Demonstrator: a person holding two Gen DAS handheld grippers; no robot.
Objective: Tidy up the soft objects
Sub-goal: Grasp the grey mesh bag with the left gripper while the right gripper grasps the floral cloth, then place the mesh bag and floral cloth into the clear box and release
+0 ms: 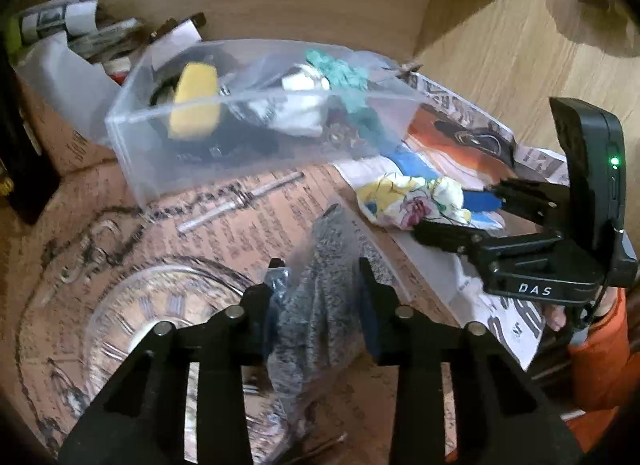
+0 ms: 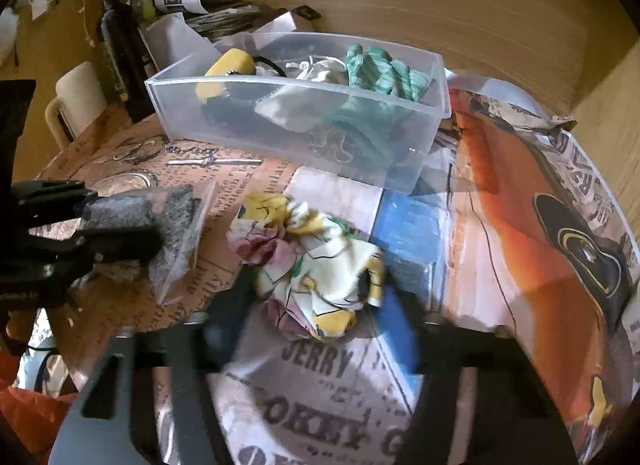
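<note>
My left tongs (image 1: 320,285) are pinching a grey fuzzy cloth in a clear plastic bag (image 1: 320,305), held above the worktop (image 1: 240,205) with its printed cover. In the right wrist view the same bag (image 2: 168,217) sits between the left tongs (image 2: 120,225) at the left edge. My right tongs (image 2: 316,345) are spread, one finger on each side of the crumpled floral cloth (image 2: 312,261), which lies on a newspaper sheet (image 2: 320,405); the fingers are blurred, so I cannot tell if they touch it. In the left view the right tongs (image 1: 452,213) reach to this cloth (image 1: 412,201) from the right. Behind it stands the clear plastic bin (image 2: 280,137), which holds a green knitted glove (image 2: 380,69), a yellow sponge (image 2: 228,69) and a white cloth (image 2: 296,109).
</note>
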